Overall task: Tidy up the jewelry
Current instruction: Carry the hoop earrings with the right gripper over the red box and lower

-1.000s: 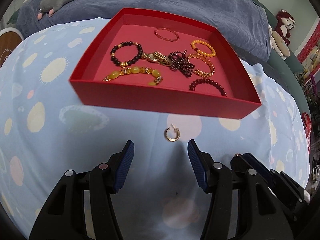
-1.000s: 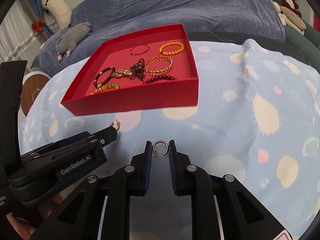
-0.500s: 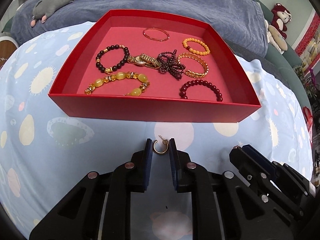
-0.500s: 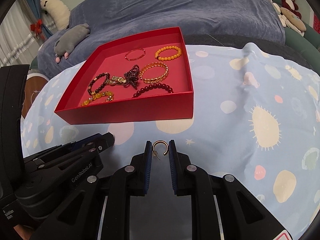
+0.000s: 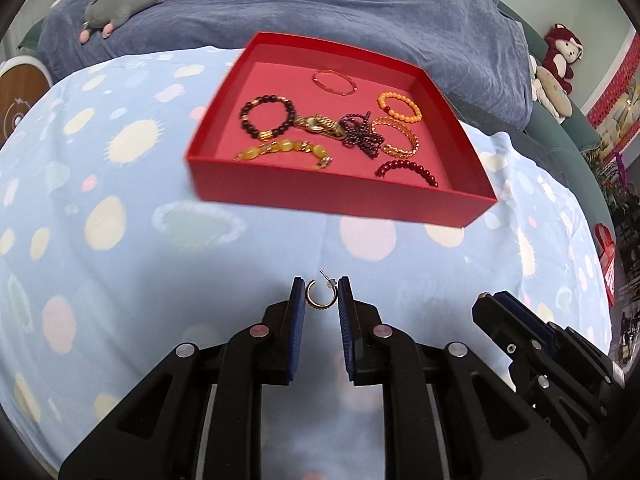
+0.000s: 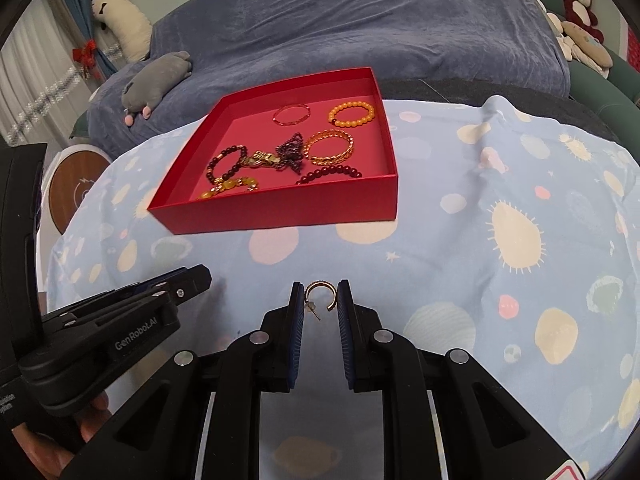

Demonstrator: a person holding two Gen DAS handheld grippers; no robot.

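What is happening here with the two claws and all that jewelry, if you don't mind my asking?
A person is tidying jewelry with a handheld claw in each hand. The left claw is shut on a small gold hoop earring, and the right claw grips its twin. Both hang above the blue patterned cloth, in front of the red tray, where several bracelets and a watch already lie. Neither earring is in the tray yet.

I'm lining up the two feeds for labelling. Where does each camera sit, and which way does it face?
Left wrist: on the left tool, looking down along its fingers at a gold hoop earring they pinch, the red tray beyond; the right tool shows at lower right.
Right wrist: on the right tool, pinching its own hoop earring; the left tool and a hand show at left.
Shared: tray, bracelets, spotted blue cloth, grey plush.
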